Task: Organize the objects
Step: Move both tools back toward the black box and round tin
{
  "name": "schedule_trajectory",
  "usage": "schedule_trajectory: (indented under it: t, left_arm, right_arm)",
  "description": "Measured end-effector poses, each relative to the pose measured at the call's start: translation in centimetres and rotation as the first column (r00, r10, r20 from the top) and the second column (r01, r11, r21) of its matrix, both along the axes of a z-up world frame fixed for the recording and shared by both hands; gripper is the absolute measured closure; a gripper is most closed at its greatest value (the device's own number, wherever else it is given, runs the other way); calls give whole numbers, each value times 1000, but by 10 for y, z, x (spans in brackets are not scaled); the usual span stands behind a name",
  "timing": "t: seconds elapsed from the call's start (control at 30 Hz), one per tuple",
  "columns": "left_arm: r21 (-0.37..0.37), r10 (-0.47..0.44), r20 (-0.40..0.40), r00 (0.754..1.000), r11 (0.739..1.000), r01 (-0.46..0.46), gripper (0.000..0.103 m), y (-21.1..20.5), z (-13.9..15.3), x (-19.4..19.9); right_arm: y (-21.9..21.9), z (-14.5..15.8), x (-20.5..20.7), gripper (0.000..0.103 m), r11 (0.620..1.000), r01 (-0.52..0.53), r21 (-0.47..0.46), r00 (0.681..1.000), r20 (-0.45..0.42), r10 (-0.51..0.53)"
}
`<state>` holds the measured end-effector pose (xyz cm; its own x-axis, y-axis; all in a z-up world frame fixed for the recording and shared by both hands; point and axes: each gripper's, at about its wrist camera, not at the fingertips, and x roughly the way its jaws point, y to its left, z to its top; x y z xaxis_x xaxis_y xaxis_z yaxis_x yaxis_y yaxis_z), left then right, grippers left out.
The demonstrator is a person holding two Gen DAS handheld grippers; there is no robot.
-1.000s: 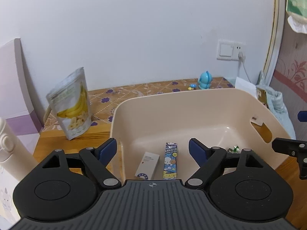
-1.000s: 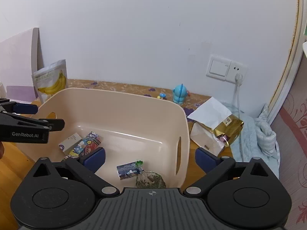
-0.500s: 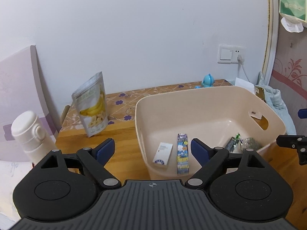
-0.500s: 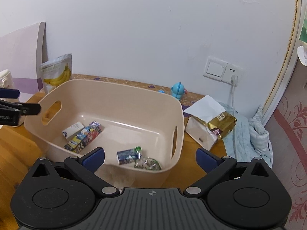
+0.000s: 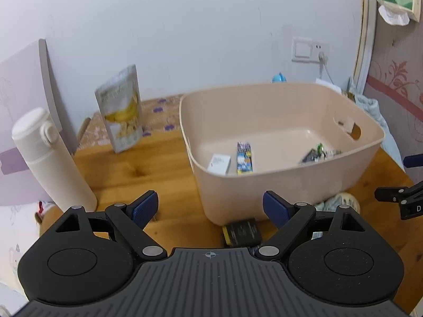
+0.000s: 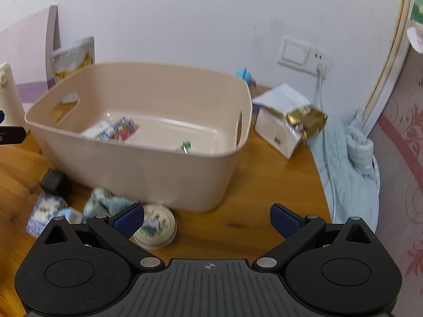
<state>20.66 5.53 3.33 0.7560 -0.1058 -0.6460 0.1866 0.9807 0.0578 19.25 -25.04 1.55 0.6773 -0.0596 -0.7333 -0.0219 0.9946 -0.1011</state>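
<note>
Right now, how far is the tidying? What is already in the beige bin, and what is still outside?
Partly done. The beige bin already holds a white box, a blue packet and some wrapped snacks. Nothing is in hand: the left gripper and right gripper are both open and empty. Still on the table in front of the bin: a dark box, a patterned packet, a small cloth and a round tin.

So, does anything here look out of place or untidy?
Yes. Several things lie loose on the wooden table in front of the beige bin: a round tin, a crumpled cloth, a black box and a blue patterned packet.
</note>
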Motion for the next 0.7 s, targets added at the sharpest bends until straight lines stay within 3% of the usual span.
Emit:
schedule_trajectory:
  t: [0.43, 0.7]
  left_arm:
    - [25, -23, -97, 995, 999, 25, 15, -9, -43, -1]
    - [-3, -21, -135, 991, 1000, 21, 15, -13, -62, 7]
  right_arm:
    - [4, -39, -2, 0, 1000, -5, 14, 995, -100, 6]
    - [9, -55, 3, 0, 999, -9, 46, 991, -134, 16]
